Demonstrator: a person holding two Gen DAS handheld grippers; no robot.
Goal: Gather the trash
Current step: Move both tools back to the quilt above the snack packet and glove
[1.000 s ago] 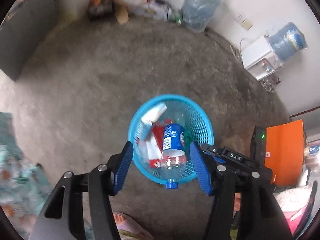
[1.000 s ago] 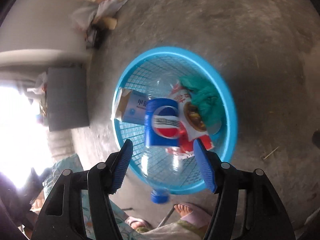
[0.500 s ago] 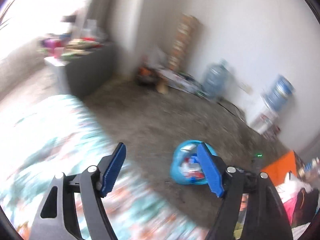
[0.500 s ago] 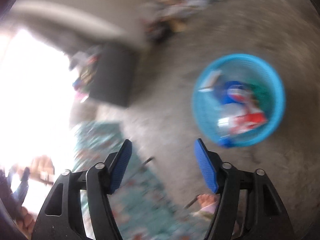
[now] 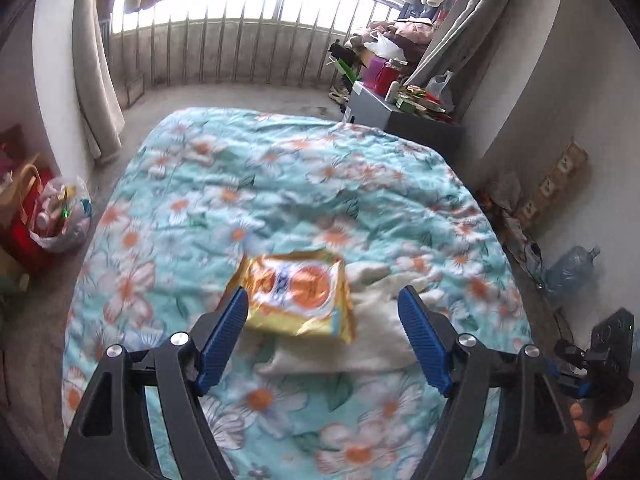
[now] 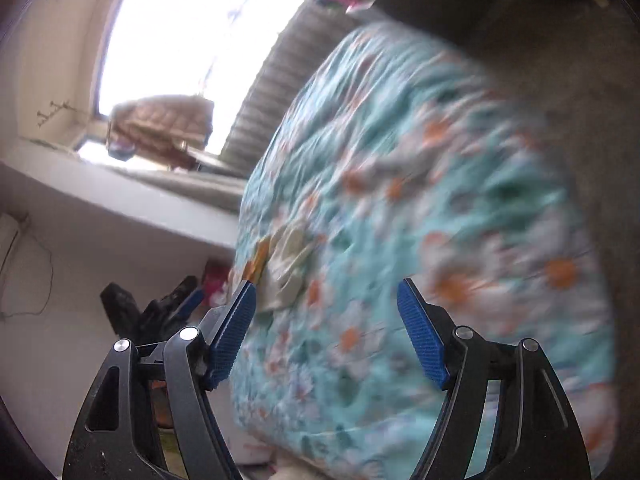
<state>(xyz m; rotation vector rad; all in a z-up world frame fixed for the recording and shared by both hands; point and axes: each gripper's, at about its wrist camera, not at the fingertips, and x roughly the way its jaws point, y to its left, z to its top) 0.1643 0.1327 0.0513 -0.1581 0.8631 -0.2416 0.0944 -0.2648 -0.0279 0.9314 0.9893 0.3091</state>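
A yellow and orange snack wrapper (image 5: 298, 292) lies on the floral bed cover (image 5: 280, 184), partly on a white cloth (image 5: 372, 328). My left gripper (image 5: 323, 336) is open and empty, just above and in front of the wrapper, its blue fingers on either side of it. My right gripper (image 6: 325, 332) is open and empty over the bed's edge. In the blurred right wrist view the wrapper (image 6: 258, 260) and the white cloth (image 6: 288, 264) lie far to the left, with the left gripper (image 6: 160, 312) beside them.
A grey cabinet (image 5: 404, 116) with clutter stands beyond the bed's far right corner. A bag of items (image 5: 60, 216) sits on the floor to the left. A water jug (image 5: 568, 268) stands by the right wall. A barred window (image 5: 240, 28) fills the back.
Both grippers have swung away from the blue trash basket on the floor toward the bed. The basket has left both views; the wrapper on the bed has come into view.
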